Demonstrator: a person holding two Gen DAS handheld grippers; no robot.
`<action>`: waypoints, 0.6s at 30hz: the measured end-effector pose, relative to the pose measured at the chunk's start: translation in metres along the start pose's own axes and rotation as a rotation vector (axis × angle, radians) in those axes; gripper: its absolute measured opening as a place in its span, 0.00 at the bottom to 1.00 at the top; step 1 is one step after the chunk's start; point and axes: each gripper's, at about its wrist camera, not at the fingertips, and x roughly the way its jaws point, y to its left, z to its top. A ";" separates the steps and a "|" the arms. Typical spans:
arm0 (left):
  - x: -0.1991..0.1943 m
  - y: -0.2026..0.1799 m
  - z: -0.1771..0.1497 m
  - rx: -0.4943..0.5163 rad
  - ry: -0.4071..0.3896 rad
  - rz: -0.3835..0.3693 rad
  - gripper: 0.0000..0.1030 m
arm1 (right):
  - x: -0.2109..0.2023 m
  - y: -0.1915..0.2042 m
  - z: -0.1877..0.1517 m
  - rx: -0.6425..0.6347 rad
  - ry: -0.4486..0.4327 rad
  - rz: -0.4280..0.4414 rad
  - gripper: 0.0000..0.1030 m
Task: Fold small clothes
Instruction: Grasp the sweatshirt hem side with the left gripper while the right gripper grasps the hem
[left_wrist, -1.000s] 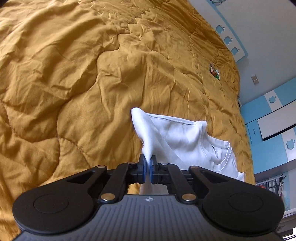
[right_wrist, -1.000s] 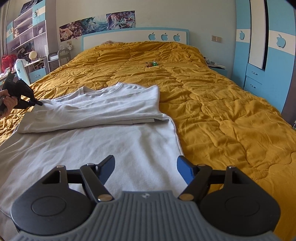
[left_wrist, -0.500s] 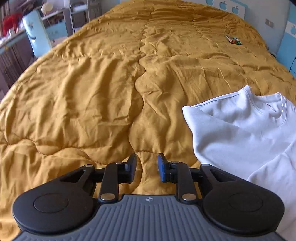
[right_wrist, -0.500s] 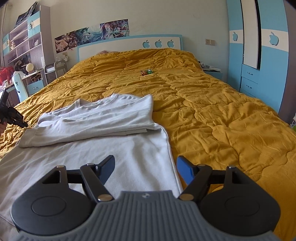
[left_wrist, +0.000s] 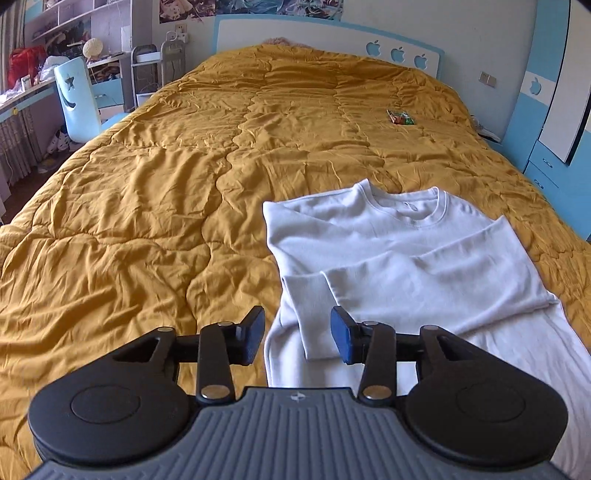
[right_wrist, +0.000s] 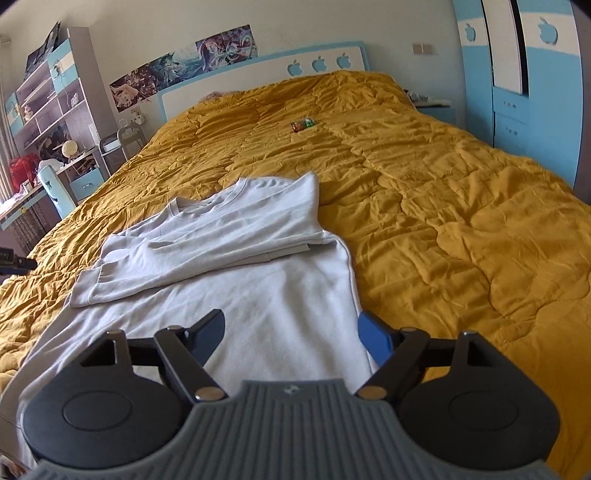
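Note:
A white long-sleeved shirt (left_wrist: 402, 258) lies flat on the mustard quilt (left_wrist: 147, 206), both sleeves folded across its chest. My left gripper (left_wrist: 297, 334) hovers above the shirt's left edge and a sleeve cuff; its jaws are opening and nothing is between the pads. In the right wrist view the same shirt (right_wrist: 258, 288) spreads toward me. My right gripper (right_wrist: 291, 334) hangs over the shirt's lower right part, jaws wide and still opening, holding nothing. The left gripper's tip (right_wrist: 16, 262) shows at the far left edge.
A small colourful packet (left_wrist: 400, 118) lies on the quilt near the headboard (left_wrist: 332, 40). A desk and light-blue chair (left_wrist: 75, 99) stand left of the bed. A blue wardrobe (right_wrist: 528, 74) and nightstand (right_wrist: 432, 105) stand on the right.
My left gripper let go of the sleeve, opened, rose and swung back to face along the bed. The right gripper lifted a little, rolled slightly and opened a bit wider.

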 end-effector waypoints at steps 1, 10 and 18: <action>-0.005 -0.002 -0.006 -0.007 0.021 -0.004 0.47 | -0.002 -0.004 0.003 0.034 0.025 0.016 0.73; -0.045 -0.001 -0.059 -0.003 0.186 -0.053 0.50 | -0.030 -0.035 0.018 0.127 0.223 -0.002 0.73; -0.046 0.016 -0.110 -0.064 0.326 -0.146 0.55 | -0.027 -0.049 0.002 0.209 0.325 0.019 0.73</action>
